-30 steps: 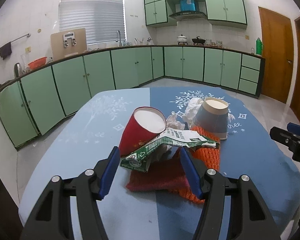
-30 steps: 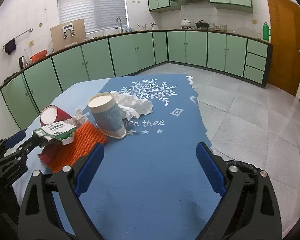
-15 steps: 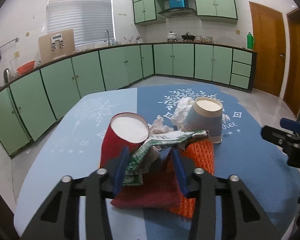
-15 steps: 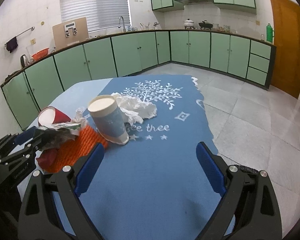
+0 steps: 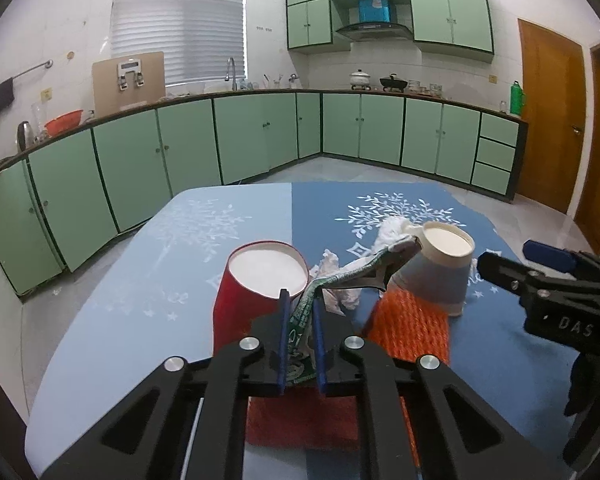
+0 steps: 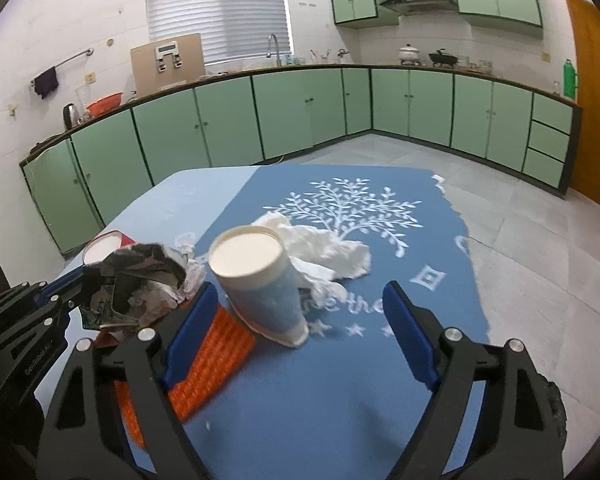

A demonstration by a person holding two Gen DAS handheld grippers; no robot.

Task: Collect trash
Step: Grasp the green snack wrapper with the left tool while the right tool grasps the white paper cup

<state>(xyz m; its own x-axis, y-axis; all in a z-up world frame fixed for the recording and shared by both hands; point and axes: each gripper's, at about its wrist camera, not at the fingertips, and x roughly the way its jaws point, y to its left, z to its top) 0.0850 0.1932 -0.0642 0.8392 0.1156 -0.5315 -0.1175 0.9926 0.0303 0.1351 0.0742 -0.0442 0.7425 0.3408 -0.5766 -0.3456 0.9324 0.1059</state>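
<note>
Tongs come first: our left tongs are pinched tight on a crumpled green-and-white wrapper, whose near end is squeezed between the blue pads while the far end trails up toward the blue paper cup. We take that cup as our landmark; it stands upside down on the blue counter cloth, tilted, with its rim partly on an orange knitted mat. Just to the left of the cup, seen from the left wrist, lies a small wad of white tissue, and farther left stands a red paper cup, also upside down. Behind the blue cup and touching it lies a larger heap of crumpled white tissue. Our right tongs are wide apart and closing, with the blue cup just ahead of the gap between the pads and neither pad pressing on it; the left pad hangs over the orange mat. In the right wrist view the wrapper shows as a crushed bundle in the left tongs, to the left of the blue cup and above the mat.
</note>
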